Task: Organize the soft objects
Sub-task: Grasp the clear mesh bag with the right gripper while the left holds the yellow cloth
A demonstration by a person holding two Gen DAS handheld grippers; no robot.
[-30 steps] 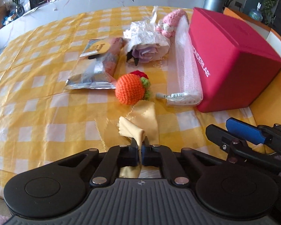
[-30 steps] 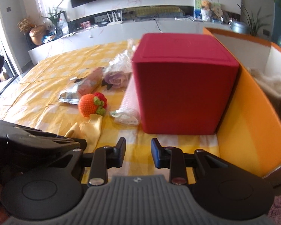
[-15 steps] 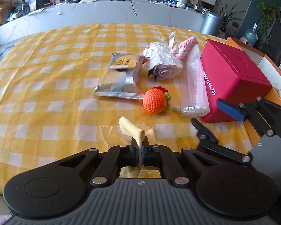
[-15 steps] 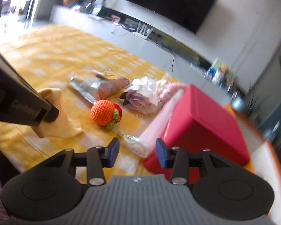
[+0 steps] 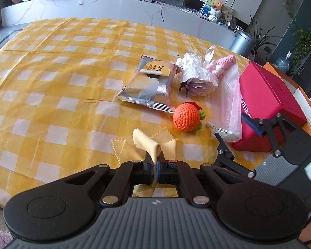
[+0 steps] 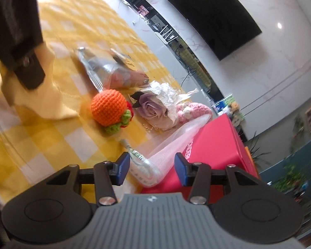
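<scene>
My left gripper [image 5: 155,161] is shut on a fold of the yellow cloth [image 5: 147,143], whose zigzag edge trails on the table; the right wrist view shows that cloth [image 6: 47,95] under the black left gripper [image 6: 31,74]. My right gripper [image 6: 152,164] is tilted and its jaws are opening. The near end of the pink mesh sleeve [image 6: 176,141] lies between the blue pads [image 6: 122,166], untouched. An orange crochet ball [image 5: 186,117] sits just beyond the cloth. A wrapped purple rose [image 5: 197,78] and a pink crochet toy [image 5: 221,64] lie farther back.
A silver snack packet [image 5: 149,87] lies left of the rose. A red box [image 5: 265,99] stands against the mesh sleeve [image 5: 228,99] on the right. The table wears a yellow checked cloth [image 5: 51,83], bare on its left half. An orange panel [image 5: 309,124] edges the right side.
The right gripper has rolled, dropped toward the mesh sleeve's end and spread its jaws wider. The left gripper has drawn back and swung left, still gripping the yellow cloth.
</scene>
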